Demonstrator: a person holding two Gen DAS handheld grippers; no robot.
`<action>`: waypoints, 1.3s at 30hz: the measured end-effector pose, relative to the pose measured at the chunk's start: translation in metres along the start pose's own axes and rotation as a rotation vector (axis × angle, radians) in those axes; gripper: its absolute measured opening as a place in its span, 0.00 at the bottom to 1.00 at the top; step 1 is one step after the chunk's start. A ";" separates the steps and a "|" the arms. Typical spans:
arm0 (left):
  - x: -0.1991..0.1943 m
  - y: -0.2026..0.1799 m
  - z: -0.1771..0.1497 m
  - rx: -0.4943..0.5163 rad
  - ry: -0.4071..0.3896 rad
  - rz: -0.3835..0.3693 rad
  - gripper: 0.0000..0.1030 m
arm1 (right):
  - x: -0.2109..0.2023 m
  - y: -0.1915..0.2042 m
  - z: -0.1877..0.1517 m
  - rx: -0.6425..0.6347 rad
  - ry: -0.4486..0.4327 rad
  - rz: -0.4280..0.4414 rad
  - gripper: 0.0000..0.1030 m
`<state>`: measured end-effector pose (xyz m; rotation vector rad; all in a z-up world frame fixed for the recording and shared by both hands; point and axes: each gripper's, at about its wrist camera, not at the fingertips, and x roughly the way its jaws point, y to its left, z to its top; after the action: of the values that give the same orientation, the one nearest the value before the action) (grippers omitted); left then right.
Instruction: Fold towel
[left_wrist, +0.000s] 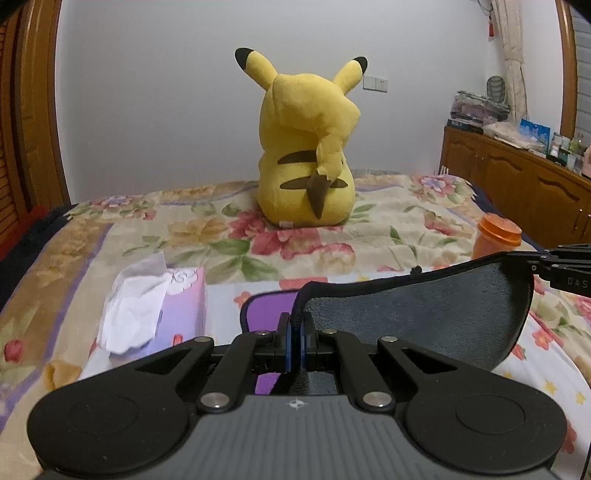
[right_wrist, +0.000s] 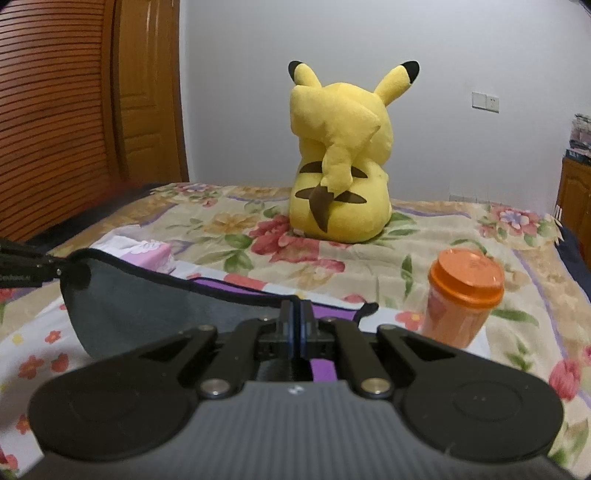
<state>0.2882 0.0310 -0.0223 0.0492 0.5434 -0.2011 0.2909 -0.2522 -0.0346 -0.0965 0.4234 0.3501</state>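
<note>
The towel (left_wrist: 417, 314) is grey on one side and purple on the other, with a black hem. It is lifted off the bed and stretched between both grippers. My left gripper (left_wrist: 295, 319) is shut on one near corner of its edge. My right gripper (right_wrist: 295, 308) is shut on the other near corner; it also shows at the right edge of the left wrist view (left_wrist: 535, 266). In the right wrist view the towel (right_wrist: 155, 310) sags to the left, and the left gripper (right_wrist: 62, 271) pinches its far end. The purple side (right_wrist: 236, 286) lies beneath.
A floral bedspread (left_wrist: 295, 243) covers the bed. A yellow plush toy (left_wrist: 308, 147) sits at the back middle. A tissue box (left_wrist: 162, 306) lies at the left. An orange-lidded cup (right_wrist: 461, 299) stands at the right. A wooden cabinet (left_wrist: 517, 181) lines the right wall.
</note>
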 end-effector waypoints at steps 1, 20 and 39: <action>0.003 0.001 0.002 -0.002 -0.005 0.002 0.07 | 0.002 0.000 0.002 -0.005 -0.001 -0.004 0.04; 0.046 0.014 0.033 -0.006 -0.054 0.053 0.07 | 0.042 -0.012 0.027 -0.035 -0.040 -0.030 0.04; 0.138 0.024 0.019 0.046 0.013 0.092 0.07 | 0.119 -0.025 0.005 -0.103 0.021 -0.071 0.04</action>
<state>0.4185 0.0278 -0.0776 0.1201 0.5487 -0.1233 0.4031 -0.2376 -0.0797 -0.2148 0.4213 0.3007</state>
